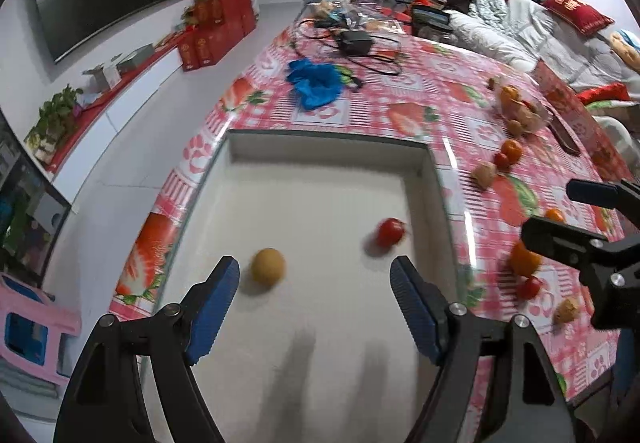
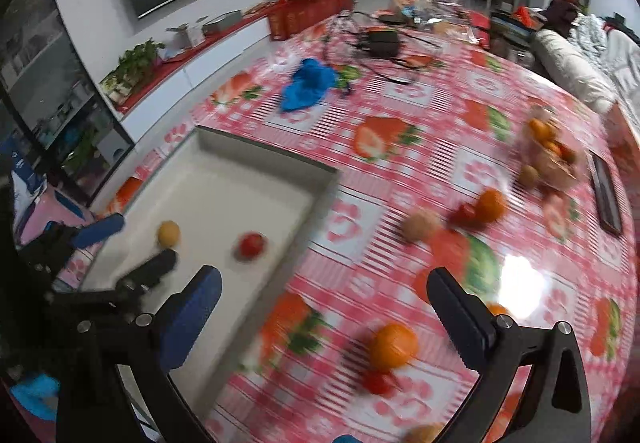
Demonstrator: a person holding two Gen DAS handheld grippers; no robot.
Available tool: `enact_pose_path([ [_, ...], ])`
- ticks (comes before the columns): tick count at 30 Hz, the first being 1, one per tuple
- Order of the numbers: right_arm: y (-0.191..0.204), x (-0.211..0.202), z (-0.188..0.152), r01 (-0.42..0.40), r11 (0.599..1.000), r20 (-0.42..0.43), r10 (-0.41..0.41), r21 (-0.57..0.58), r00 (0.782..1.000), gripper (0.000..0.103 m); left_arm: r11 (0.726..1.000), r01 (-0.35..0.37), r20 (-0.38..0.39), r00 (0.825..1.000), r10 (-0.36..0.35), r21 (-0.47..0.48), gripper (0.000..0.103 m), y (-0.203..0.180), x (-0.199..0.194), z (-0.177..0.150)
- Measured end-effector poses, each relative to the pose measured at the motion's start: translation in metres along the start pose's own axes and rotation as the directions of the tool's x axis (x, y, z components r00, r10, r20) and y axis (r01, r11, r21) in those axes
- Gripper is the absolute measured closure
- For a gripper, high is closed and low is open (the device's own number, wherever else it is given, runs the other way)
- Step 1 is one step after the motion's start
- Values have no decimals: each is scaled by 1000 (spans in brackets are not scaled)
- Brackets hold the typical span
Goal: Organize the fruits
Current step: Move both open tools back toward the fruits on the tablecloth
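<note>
two fruits already sit in the white tray (image 1: 424,179), a yellow fruit (image 1: 268,266) and a red tomato (image 1: 390,232), so my left gripper (image 1: 316,307) hangs over them spread wide and empty. my right gripper (image 2: 324,317), also wide apart with nothing held, aims at the orange (image 2: 393,346) loose on the counter (image 2: 440,115), likely the next to collect.

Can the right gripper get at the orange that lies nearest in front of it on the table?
Probably yes. The right gripper is open and empty, and the orange lies on the tablecloth just ahead with only a small tomato beside it.
</note>
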State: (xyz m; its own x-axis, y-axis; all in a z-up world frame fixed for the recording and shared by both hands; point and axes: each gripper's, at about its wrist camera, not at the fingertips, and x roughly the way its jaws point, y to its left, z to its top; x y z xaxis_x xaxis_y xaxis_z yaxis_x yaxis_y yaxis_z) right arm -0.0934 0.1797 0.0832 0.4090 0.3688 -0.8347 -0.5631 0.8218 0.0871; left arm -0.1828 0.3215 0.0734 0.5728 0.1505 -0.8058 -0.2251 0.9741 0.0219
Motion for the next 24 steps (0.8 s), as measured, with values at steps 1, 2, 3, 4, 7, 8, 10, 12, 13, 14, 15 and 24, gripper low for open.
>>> enact_pose_path([
  [1,-10,-6,-9,17,1000,2,-17,12,1000,0,1000,7,0,1000,-7,10,22,-6,-2,-1],
  [2,-19,-11,-16,29,999,3,-29,24,1000,0,999,16,-1,1000,-16,28,22,-15,-4,-4],
  [3,-28,-15,-23,40,998,3,-40,38,999,0,999,22,-1,1000,-22,39,22,-21,-5,-5],
  [4,-39,-20,-33,55,997,2,-55,59,998,0,998,29,-3,1000,-29,50,22,-27,-6,-7],
  [7,-73,-30,-64,111,985,-14,-110,130,994,0,994,55,-16,998,-53,90,22,-51,-7,-13],
  [8,-81,-32,-72,125,981,-22,-124,148,992,0,992,64,-24,998,-61,106,22,-61,-6,-16],
  [10,-96,-34,-90,151,971,-39,-146,186,988,0,989,75,-37,997,-71,129,22,-74,-5,-21],
  [12,-105,-36,-105,157,965,-47,-151,210,987,0,984,83,-47,996,-77,155,22,-87,-4,-25],
  [13,-106,-36,-112,156,964,-50,-148,214,988,0,983,84,-49,996,-77,165,22,-92,-4,-27],
  [14,-104,-36,-117,151,966,-47,-144,210,988,0,981,84,-51,996,-76,174,22,-96,-4,-29],
  [15,-101,-36,-121,148,968,-44,-142,202,989,0,980,81,-53,996,-73,180,22,-99,-4,-30],
  [24,-62,-9,-127,148,987,-22,-147,61,989,0,983,73,-72,996,-61,169,22,-101,-6,-27],
])
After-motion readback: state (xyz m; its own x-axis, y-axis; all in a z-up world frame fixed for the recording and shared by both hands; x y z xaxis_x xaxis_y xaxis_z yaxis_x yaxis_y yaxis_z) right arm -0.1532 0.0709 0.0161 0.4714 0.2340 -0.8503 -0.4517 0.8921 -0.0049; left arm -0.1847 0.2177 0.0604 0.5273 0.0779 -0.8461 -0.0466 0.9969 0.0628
